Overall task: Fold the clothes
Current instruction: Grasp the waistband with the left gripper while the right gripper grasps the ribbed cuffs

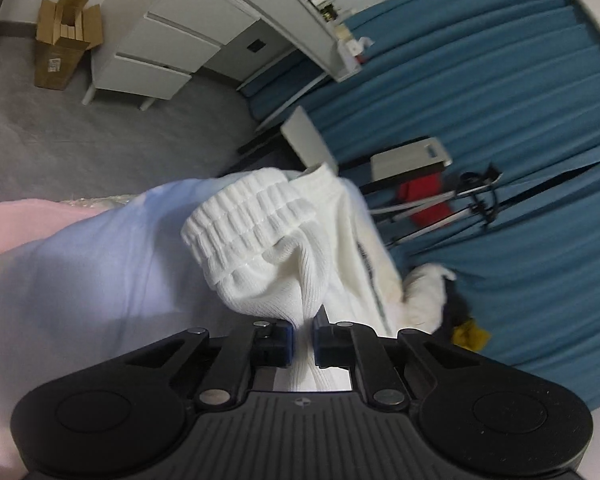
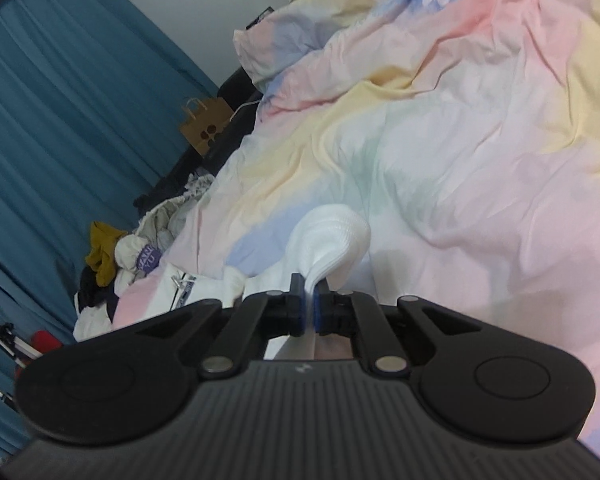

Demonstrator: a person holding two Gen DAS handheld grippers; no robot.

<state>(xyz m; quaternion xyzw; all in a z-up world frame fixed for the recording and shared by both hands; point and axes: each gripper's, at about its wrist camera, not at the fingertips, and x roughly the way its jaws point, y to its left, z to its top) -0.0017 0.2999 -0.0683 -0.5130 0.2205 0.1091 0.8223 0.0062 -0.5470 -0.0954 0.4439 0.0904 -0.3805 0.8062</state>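
Observation:
A white garment point(image 1: 268, 248) with a ribbed elastic band bunches up just past my left gripper point(image 1: 303, 340), which is shut on a fold of its fabric. In the right wrist view my right gripper point(image 2: 310, 300) is shut on a thin fold of the same white garment point(image 2: 332, 240), whose ribbed edge curls above the fingers. The garment is lifted over a bed covered by a pastel duvet point(image 2: 440, 140). How the cloth hangs between the two grippers is hidden.
A pile of other clothes point(image 2: 120, 256) lies at the bed's edge beside blue curtains point(image 1: 480, 80). A white drawer unit point(image 1: 160, 48) and a cardboard box point(image 1: 64, 36) stand on grey carpet. A tripod point(image 1: 452, 204) and a paper bag point(image 2: 206, 124) are near the curtains.

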